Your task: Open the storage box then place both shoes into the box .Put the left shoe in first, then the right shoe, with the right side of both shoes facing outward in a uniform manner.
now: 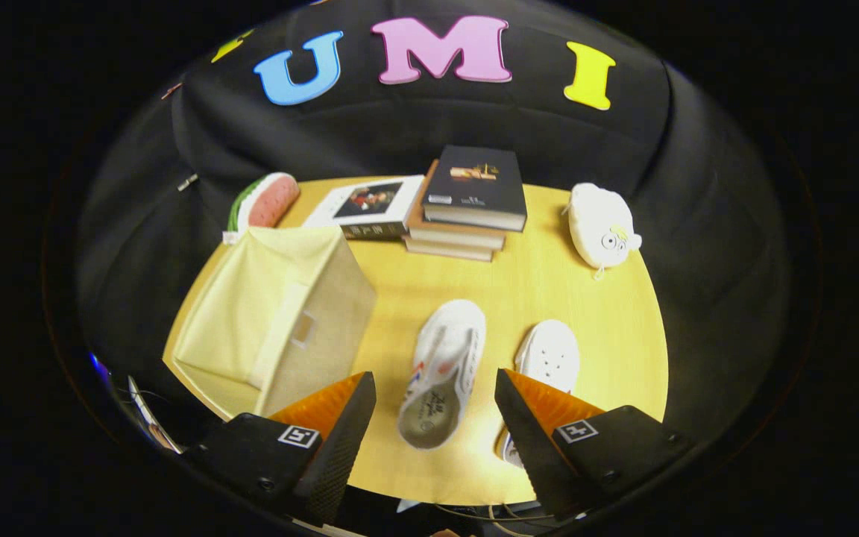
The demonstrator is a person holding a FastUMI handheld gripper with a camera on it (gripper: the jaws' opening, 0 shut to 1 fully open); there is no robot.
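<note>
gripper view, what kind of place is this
Likely a staged recording booth, not a lived-in room: a small wooden table against black cloth, set with props: shoes, a fabric storage box, stacked books. The gripper hangs open.

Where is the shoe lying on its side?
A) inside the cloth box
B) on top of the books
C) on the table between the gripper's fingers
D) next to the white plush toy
C: the shoe lying on its side rests on the table, between the open gripper's fingers.
</note>
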